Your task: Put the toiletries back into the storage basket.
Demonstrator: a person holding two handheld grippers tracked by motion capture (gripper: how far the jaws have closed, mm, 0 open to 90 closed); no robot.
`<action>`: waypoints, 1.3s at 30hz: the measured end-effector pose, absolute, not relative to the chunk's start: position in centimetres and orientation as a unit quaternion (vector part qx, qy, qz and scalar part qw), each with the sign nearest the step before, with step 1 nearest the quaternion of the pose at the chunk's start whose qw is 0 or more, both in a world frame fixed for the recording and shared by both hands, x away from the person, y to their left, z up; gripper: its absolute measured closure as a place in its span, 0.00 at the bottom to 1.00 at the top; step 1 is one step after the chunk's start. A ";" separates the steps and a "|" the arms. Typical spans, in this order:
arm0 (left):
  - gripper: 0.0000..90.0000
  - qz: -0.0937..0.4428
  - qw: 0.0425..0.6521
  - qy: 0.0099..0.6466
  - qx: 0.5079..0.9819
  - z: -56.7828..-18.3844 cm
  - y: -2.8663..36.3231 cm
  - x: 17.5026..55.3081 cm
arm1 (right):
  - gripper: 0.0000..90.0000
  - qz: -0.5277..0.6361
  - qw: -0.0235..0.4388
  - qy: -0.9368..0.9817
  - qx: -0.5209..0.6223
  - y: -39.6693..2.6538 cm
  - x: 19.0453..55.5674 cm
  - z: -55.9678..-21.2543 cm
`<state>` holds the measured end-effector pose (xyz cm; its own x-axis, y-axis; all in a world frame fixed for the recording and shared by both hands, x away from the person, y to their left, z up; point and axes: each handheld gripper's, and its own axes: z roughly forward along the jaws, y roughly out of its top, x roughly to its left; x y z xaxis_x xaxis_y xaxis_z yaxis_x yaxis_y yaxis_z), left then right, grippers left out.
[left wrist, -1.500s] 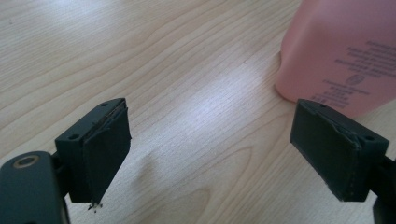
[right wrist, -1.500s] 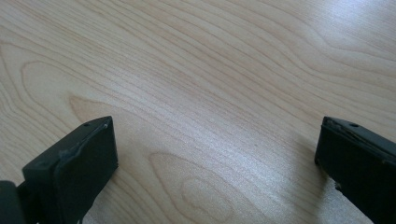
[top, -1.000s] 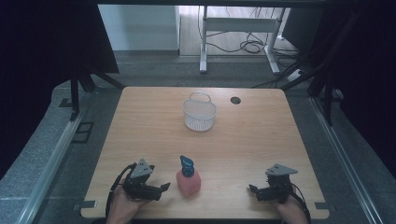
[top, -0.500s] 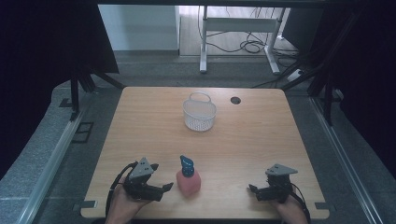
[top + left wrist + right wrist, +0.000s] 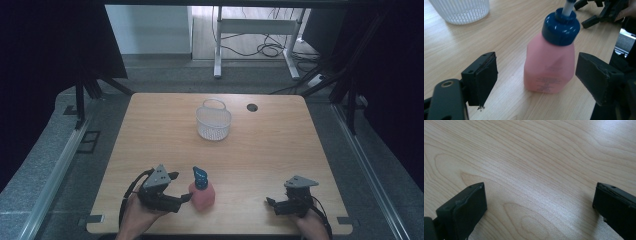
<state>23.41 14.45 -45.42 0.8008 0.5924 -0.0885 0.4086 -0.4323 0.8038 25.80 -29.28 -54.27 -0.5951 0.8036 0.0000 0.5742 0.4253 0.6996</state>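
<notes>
A pink bottle (image 5: 202, 195) with a blue pump cap stands upright near the table's front edge. In the left gripper view the bottle (image 5: 549, 67) stands between the two black pads, with a gap on each side. My left gripper (image 5: 179, 187) lies just left of it, open; its jaws have just been closing around the bottle without touching it. The left gripper (image 5: 540, 75) points level across the table. My right gripper (image 5: 272, 205) rests at the front right, open, and in its own view the right gripper (image 5: 539, 202) has bare wood between its jaws.
A white ribbed basket (image 5: 213, 122) stands at the table's middle back, also seen as the basket (image 5: 461, 11) beyond the bottle. A dark cable hole (image 5: 252, 107) lies to its right. The wooden table (image 5: 280, 145) ends close behind both hands.
My left gripper has shifted slightly right and up, towards the pink bottle, and its jaws stand a little narrower. The right gripper and the bottle have not moved.
</notes>
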 end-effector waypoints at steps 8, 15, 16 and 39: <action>0.23 0.101 0.445 0.284 0.843 -44.9 13.3 23.7 | 0.00 0.337 0.170 0.827 0.417 -29.3 25.8 -54.3; 0.29 0.101 0.441 0.271 0.849 -44.7 12.3 23.9 | 0.00 0.337 0.170 0.827 0.417 -29.3 25.8 -54.3; 0.29 0.101 0.441 0.268 0.850 -44.7 12.1 24.0 | 0.00 0.337 0.170 0.827 0.417 -29.3 25.8 -54.3; 0.54 0.094 0.444 0.250 0.855 -44.8 10.4 24.8 | 0.00 0.337 0.170 0.827 0.417 -29.3 25.8 -54.3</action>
